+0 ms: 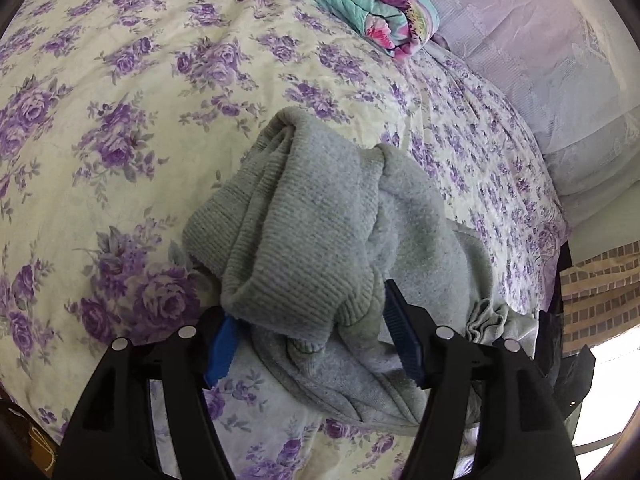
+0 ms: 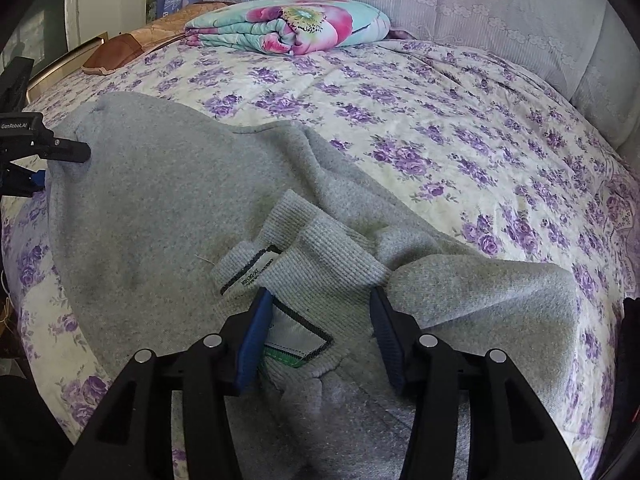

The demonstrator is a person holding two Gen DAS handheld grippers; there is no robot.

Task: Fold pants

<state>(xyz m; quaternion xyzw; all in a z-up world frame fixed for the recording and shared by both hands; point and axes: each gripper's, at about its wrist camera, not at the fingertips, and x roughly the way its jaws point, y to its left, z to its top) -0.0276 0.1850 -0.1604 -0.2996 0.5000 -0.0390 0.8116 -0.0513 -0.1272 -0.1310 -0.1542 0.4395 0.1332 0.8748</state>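
Note:
Grey sweatpants (image 2: 160, 208) lie spread on a bed with a purple-flowered sheet (image 2: 440, 120). Their ribbed waistband (image 2: 328, 264), with a sewn label (image 2: 256, 272), lies folded over near the front, and my right gripper (image 2: 320, 300) straddles it, open, the blue pads standing off the cloth on either side. In the left wrist view a bunched ribbed end of the pants (image 1: 312, 208) stands between the fingers of my left gripper (image 1: 310, 320). It drapes over the left pad while the right pad's ridged face shows bare. The left gripper (image 2: 60, 164) also shows at the pants' far left edge.
A folded pink-and-teal quilt (image 2: 288, 24) lies at the head of the bed against a pale lace-covered pillow (image 2: 480, 0). A brown cushion (image 2: 116, 52) sits at the far left corner. The bed's edge (image 1: 560, 240) drops off to the right of the left gripper.

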